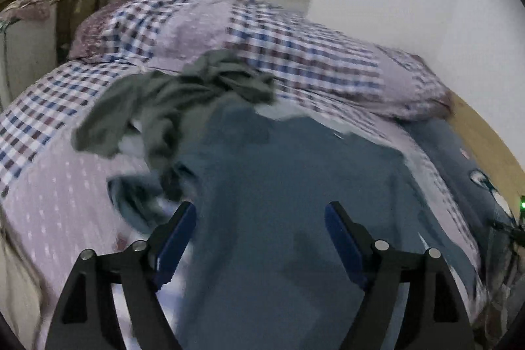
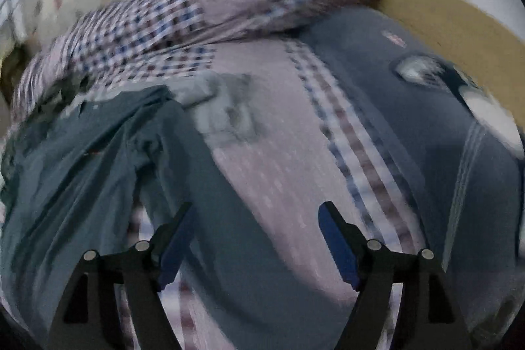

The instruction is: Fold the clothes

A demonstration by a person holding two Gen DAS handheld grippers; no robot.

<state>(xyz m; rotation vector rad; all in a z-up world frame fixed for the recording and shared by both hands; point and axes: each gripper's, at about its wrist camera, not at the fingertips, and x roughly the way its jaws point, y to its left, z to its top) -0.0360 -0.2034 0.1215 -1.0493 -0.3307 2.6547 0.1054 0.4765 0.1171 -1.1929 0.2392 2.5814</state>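
A blue-grey garment (image 1: 282, 186) lies spread on the bed, its body reaching under my left gripper (image 1: 261, 209), which is open with nothing between its fingers. A crumpled olive-grey garment (image 1: 170, 100) lies at its far left end. In the right wrist view the blue-grey garment (image 2: 82, 173) lies at the left, with one strip of it running down between the fingers. My right gripper (image 2: 256, 209) is open above that strip and the bedsheet. Both views are blurred by motion.
The bed has a pink dotted and checked sheet (image 2: 279, 153) and a checked pillow (image 1: 295, 48) at the far side. A dark blue folded garment (image 2: 426, 127) lies at the right by the wooden bed edge (image 2: 459, 22). A white wall stands behind.
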